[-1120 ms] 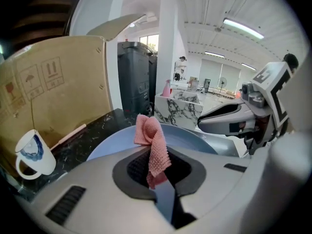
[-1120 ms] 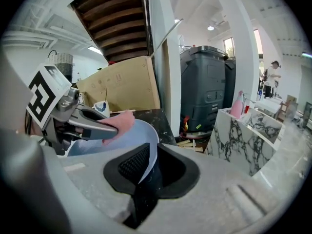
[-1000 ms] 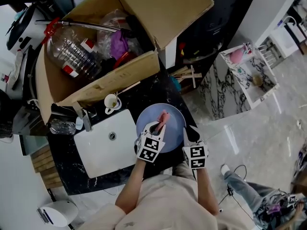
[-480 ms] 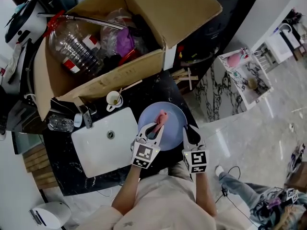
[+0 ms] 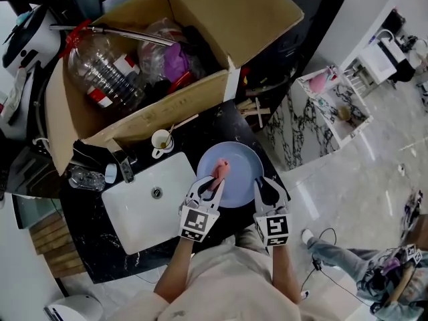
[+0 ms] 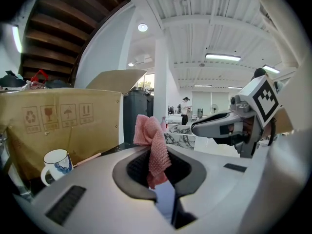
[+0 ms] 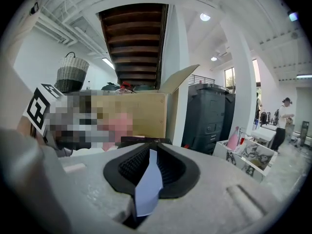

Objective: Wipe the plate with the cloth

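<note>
The left gripper (image 5: 212, 182) is clamping its jaws on a pink cloth (image 6: 151, 146), which is bunching up above the pads and trailing down between them. In the head view the cloth is sitting over the middle of a pale blue plate (image 5: 242, 161); whether it is pressing on the plate's surface I cannot tell. The right gripper (image 5: 262, 187) is pinching the plate's right rim, its jaws closing together on the thin blue edge, as the right gripper view is showing plainly. The plate is lying on the dark counter (image 5: 87, 243) near its front edge, just beside the right side of a white sink (image 5: 137, 209). A white mug (image 5: 160, 140) with a stick in it is standing behind the sink's back right corner, near the foot of a big open cardboard box (image 5: 154, 116) that is taking up the back of the counter. A clear plastic bottle (image 5: 103, 72) with a red label is lying inside the box among other clutter. The person's arms are reaching in from the bottom of the head view.
</note>
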